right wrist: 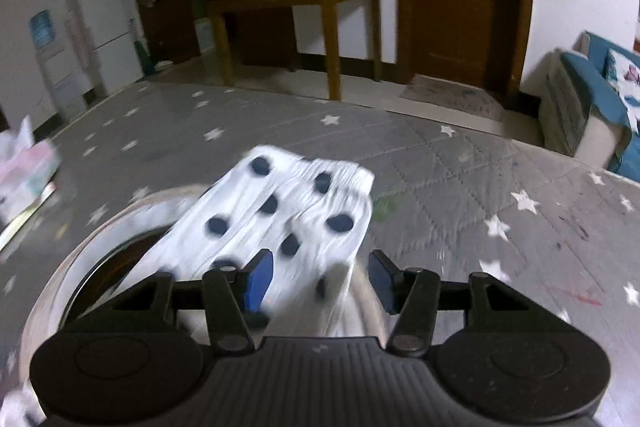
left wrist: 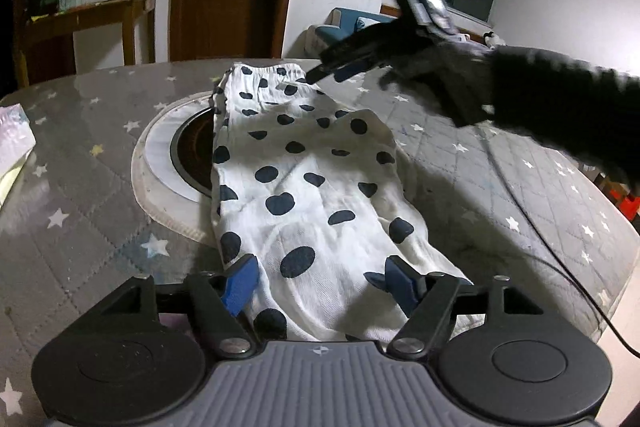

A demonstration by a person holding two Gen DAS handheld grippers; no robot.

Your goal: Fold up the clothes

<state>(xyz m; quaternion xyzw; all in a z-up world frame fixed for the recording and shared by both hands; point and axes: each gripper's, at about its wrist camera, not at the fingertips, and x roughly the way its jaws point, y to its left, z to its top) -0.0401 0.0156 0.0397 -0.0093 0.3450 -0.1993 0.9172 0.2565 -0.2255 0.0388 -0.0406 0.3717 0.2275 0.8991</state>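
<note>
Both pairs of my fingers stand spread with nothing pinched. Under them the table point(left wrist: 80, 163), covered in grey star-print quilting, carries the white dotted garment point(left wrist: 304, 187), which lies lengthwise across its middle, waistband toward the far edge, partly covering a round cooktop point(left wrist: 188, 151) set in the surface. My left gripper point(left wrist: 320, 287) straddles the near end of the cloth without pressing it. My right gripper point(right wrist: 320, 279) hovers over the waistband end, blurred. A tissue pack point(right wrist: 24, 175) sits near the left edge.
</note>
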